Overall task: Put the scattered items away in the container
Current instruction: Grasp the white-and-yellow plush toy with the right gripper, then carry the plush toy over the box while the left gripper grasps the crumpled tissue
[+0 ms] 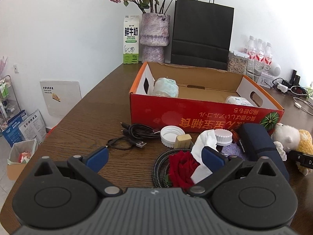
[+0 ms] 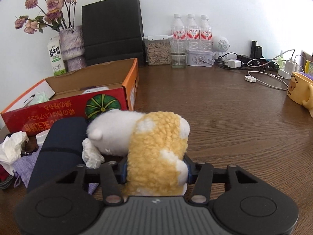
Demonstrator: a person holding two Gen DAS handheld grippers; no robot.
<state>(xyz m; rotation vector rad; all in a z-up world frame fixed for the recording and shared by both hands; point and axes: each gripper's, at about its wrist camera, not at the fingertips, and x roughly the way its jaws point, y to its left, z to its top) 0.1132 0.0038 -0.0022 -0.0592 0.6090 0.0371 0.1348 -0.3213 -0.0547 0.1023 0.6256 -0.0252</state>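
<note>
My right tool (image 2: 156, 168) seems clamped on the plush toy (image 2: 156, 146), pads mostly hidden by fleece; my left tool (image 1: 154, 156) gapes wide above the tabletop (image 1: 93, 117), empty.

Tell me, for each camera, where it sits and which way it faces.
Left wrist: sits on the left gripper, looking forward and down across the table at the red box and the clutter before it; only its open blue-padded fingers show.
Right wrist: sits on the right gripper, facing the back wall, with the plush toy between its fingers, pads against its sides.
Shared: the red box, plush toy, black bag, vase and milk carton.
</note>
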